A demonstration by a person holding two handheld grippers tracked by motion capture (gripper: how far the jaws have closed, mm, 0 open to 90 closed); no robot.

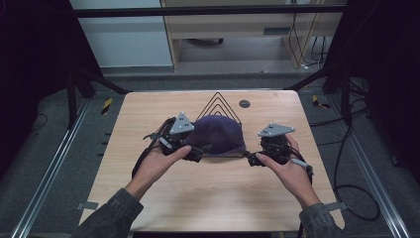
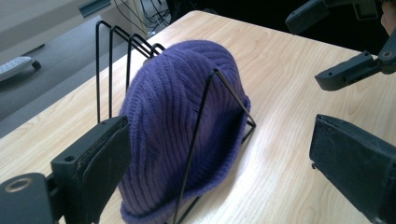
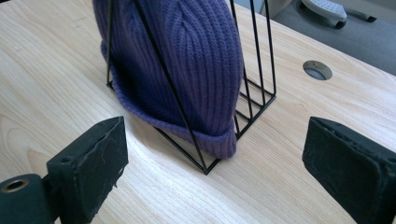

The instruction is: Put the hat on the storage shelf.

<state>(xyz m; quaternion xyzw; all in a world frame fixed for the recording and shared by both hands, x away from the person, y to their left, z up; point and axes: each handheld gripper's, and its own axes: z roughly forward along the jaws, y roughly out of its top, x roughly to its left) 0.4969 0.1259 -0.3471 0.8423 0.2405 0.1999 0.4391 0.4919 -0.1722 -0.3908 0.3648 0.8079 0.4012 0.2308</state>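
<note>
High view overhead, facing forward-down, both tool views close, low — opposite sides, sharing purple beanie (image 2: 182, 126) in rack (image 3: 205, 140)

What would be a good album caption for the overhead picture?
Two hand-held grippers, left and right, flank a purple knit hat on a wire rack.

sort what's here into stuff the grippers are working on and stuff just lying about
In the job:
- purple knit hat, draped over the wire rack
- left gripper and right gripper, both open, one at each side of the hat

Lying about:
- round grommet hole in the table
- cables on the floor
</note>
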